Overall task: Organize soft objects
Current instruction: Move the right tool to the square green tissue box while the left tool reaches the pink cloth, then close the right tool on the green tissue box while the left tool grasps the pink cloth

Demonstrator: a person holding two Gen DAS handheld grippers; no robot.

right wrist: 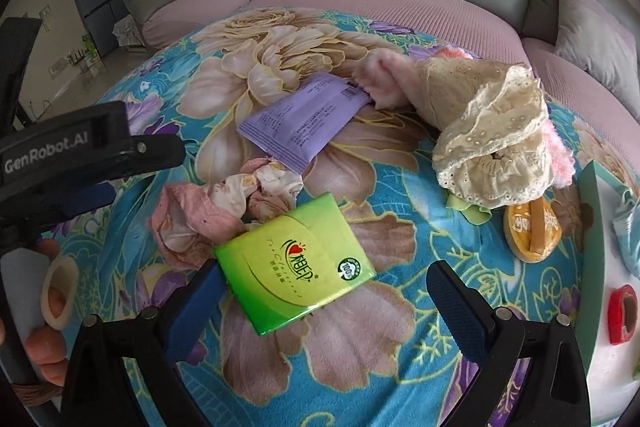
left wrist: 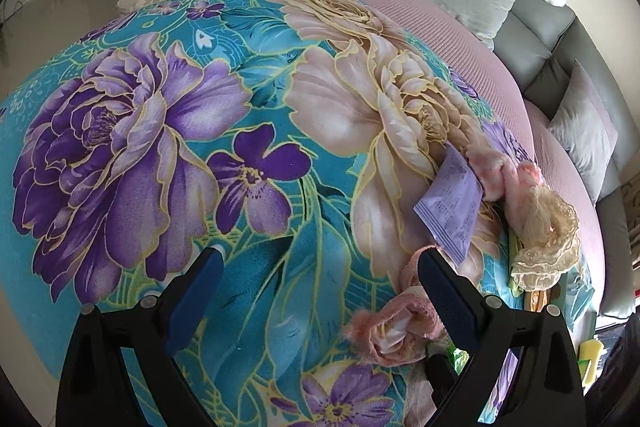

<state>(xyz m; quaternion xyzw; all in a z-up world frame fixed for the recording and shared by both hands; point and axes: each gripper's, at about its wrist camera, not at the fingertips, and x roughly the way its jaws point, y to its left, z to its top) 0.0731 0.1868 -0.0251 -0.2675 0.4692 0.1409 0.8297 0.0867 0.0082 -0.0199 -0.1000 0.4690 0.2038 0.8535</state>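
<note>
Left gripper [left wrist: 316, 267] fingers spread wide, empty, its right finger hiding part of the crumpled pink cloth [left wrist: 394, 331], right gripper [right wrist: 320, 279] wide open over the green tissue pack [right wrist: 294, 263] on the floral blanket [right wrist: 400, 235], cream lace garment [right wrist: 492, 131] covering something pink and fluffy.

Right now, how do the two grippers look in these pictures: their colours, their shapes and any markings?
Both grippers have black plastic arms that spread in a V, with round silver bolts at the joints and dark blue textured pads on the inner faces. This holds for the left gripper and the right gripper. In the right wrist view, the left gripper's black body bears white lettering, "GenRobot.AI".
</note>
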